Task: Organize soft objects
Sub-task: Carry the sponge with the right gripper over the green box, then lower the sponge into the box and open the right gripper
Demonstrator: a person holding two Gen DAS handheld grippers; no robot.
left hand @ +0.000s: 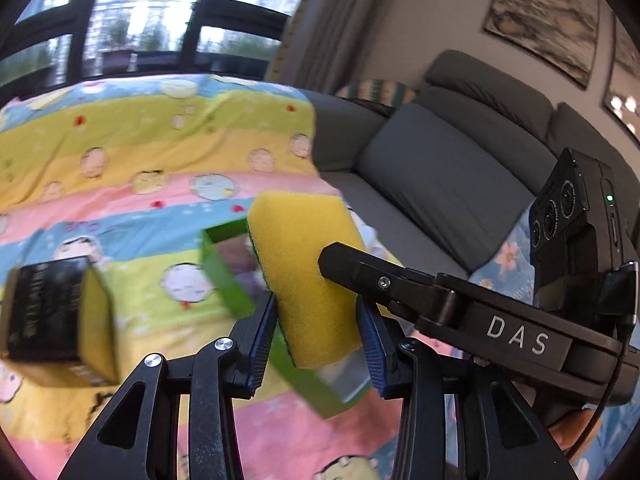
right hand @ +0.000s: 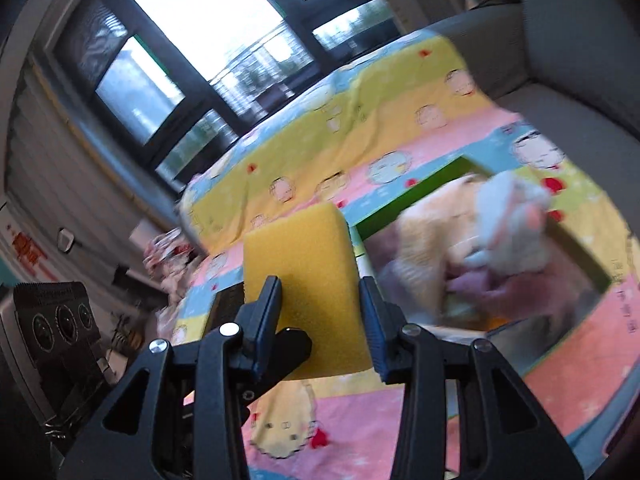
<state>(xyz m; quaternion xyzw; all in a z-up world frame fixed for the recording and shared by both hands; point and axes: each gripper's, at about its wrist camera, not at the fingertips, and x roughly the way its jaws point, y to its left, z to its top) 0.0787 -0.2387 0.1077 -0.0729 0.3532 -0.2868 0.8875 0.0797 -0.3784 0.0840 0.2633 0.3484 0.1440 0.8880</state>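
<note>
A yellow sponge (left hand: pixel 310 276) with a green underside is held in the air over a colourful cartoon blanket (left hand: pixel 132 148). My left gripper (left hand: pixel 316 332) is shut on its near end. My right gripper (right hand: pixel 320 328) is shut on the same sponge (right hand: pixel 308 280), and one of its fingers (left hand: pixel 352 268) presses the sponge from the right in the left wrist view. A green box (left hand: pixel 224 272) lies under the sponge. In the right wrist view this box (right hand: pixel 448 176) holds soft plush toys (right hand: pixel 496 236).
A black and yellow carton (left hand: pixel 52 312) lies on the blanket at the left. A grey sofa (left hand: pixel 448 168) with cushions stands at the right. Dark-framed windows (left hand: pixel 160 12) are behind the blanket. A black device with dials (right hand: pixel 56 320) stands at the far left.
</note>
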